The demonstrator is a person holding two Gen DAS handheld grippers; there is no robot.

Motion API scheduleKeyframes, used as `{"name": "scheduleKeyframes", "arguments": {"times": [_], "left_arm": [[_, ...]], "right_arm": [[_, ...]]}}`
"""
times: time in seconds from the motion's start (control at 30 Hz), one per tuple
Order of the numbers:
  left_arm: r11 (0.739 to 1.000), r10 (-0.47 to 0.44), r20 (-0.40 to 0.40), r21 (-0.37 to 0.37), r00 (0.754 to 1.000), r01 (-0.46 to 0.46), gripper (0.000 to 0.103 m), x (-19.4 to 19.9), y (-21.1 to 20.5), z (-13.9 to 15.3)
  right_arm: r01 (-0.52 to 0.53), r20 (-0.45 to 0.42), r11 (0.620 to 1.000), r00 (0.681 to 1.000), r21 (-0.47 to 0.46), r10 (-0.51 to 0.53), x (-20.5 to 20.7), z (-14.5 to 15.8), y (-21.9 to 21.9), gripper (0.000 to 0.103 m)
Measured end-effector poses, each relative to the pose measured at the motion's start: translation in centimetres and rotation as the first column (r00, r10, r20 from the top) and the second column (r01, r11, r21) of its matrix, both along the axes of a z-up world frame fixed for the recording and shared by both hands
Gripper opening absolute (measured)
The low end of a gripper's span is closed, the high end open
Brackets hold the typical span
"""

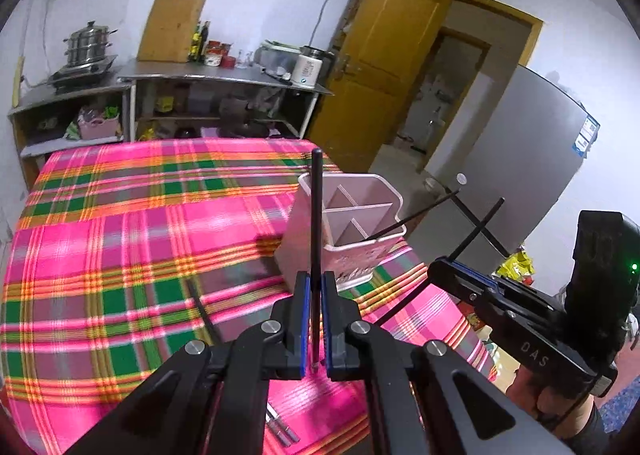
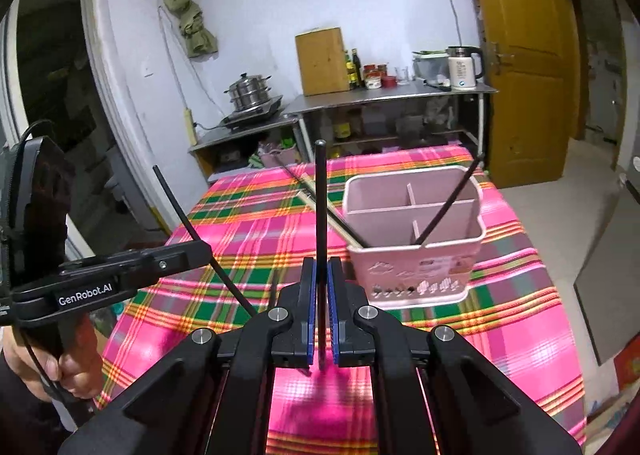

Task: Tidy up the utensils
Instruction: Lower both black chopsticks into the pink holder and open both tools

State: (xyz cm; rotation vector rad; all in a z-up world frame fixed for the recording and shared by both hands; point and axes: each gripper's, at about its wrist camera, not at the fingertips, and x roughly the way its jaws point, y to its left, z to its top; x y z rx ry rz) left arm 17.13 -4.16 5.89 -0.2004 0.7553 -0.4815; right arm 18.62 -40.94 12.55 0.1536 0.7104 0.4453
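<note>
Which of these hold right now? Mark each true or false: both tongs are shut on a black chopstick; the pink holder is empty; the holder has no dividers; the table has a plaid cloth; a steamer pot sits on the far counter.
1. Both tongs grip a black chopstick. True: the left tongs are shut on one black chopstick, the right tongs on another black chopstick.
2. The pink holder is empty. False: dark chopsticks already lean inside it.
3. The holder has no dividers. False: partitions split it into compartments.
4. The table has a plaid cloth. True.
5. A steamer pot sits on the far counter. True.
</note>
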Motion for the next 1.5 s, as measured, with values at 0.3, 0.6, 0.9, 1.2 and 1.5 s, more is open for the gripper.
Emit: {"name": "scheduleKeyframes", "arguments": {"times": [0.3, 0.6, 0.9, 1.2, 1.5], "left_arm": [[0.999, -0.032, 0.095, -0.024, 0.995, 0.035, 0.005, 2.9, -2.8, 4.6], [0.999, 0.008, 0.154, -0.049, 0.988, -0.001, 0.005, 6.5, -3.5, 7.8], [0.999, 0.031, 0.156, -0.036, 0.987, -0.026, 0.005, 9.8, -4.8, 7.0], [1.000, 0.023, 0.087, -0.009, 0.996, -0.022, 0.005, 12.6, -6.0, 3.0], [1.000, 0.010, 0.035, 0.007, 0.999, -0.010, 0.005, 13.5, -6.4, 0.4]], "right_arm": [[0.077, 0.078, 0.997, 0.994, 0.023, -0.078, 1.9, 3.0, -2.6, 0.005], [0.134, 0.163, 0.990, 0.977, 0.049, -0.141, 4.7, 6.2, -3.9, 0.005], [0.159, 0.167, 0.986, 0.972, 0.041, -0.164, 7.7, 5.5, -3.6, 0.005], [0.156, 0.112, 0.988, 0.981, 0.009, -0.156, 10.1, 2.0, -2.4, 0.005], [0.131, 0.054, 0.991, 0.990, -0.013, -0.130, 11.0, -0.7, -2.0, 0.006]]}}
